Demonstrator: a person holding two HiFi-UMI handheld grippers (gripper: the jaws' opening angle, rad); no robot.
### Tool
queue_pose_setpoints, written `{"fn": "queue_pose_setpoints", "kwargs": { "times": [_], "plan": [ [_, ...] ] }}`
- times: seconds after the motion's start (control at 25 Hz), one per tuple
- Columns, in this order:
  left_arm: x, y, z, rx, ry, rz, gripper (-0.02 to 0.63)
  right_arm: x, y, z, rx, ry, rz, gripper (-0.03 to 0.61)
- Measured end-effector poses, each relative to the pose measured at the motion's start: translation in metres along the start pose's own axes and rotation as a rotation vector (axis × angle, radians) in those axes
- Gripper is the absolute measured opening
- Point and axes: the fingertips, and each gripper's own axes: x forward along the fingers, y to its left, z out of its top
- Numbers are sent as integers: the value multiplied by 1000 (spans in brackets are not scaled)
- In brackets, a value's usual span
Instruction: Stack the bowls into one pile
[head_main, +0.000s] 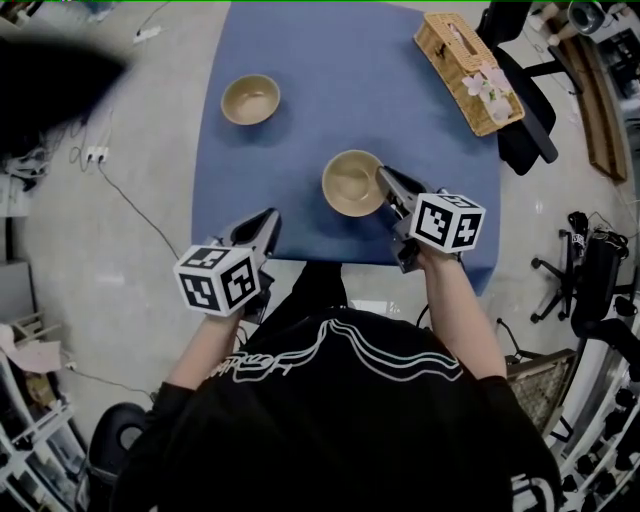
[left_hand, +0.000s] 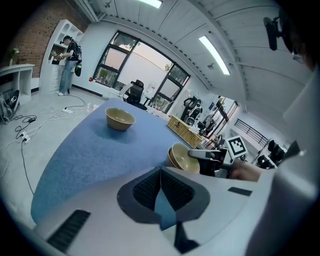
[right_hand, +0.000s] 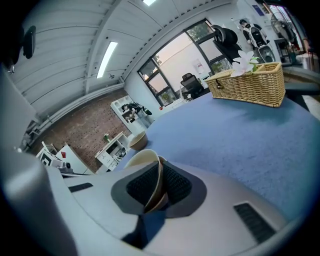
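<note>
Two tan bowls are on the blue table (head_main: 340, 60). One bowl (head_main: 250, 98) (left_hand: 120, 119) (right_hand: 137, 141) stands alone at the far left. My right gripper (head_main: 385, 178) (right_hand: 159, 165) is shut on the right rim of the nearer bowl (head_main: 353, 183) (left_hand: 182, 157) (right_hand: 147, 165); the thin wall of that bowl sits between the pads, tilted in the left gripper view. Whether it touches the cloth I cannot tell. My left gripper (head_main: 268, 220) (left_hand: 160, 172) hovers at the table's near left edge, shut, with nothing in it.
A wicker basket (head_main: 468, 72) (left_hand: 186, 131) (right_hand: 247, 85) with pale flowers lies at the far right corner of the table. Office chairs (head_main: 525, 140) stand beyond the right edge. Cables (head_main: 120, 190) trail over the floor to the left.
</note>
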Motion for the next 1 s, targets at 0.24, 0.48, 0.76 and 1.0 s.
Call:
{"fn": "queue_pose_setpoints", "kwargs": {
  "times": [0.24, 0.48, 0.76, 1.0],
  "plan": [
    [-3, 0, -1, -1, 1, 4, 25, 0, 5, 0, -25, -20, 31, 64],
    [-22, -8, 5, 7, -31, -12, 25, -9, 23, -3, -61, -23, 51, 184],
    [-57, -26, 23, 37, -114, -27, 25, -35, 47, -2, -182, -41, 25, 247],
    [-89, -38, 27, 88, -158, -17, 25, -56, 79, 2, -199, -92, 86, 247]
  ]
}}
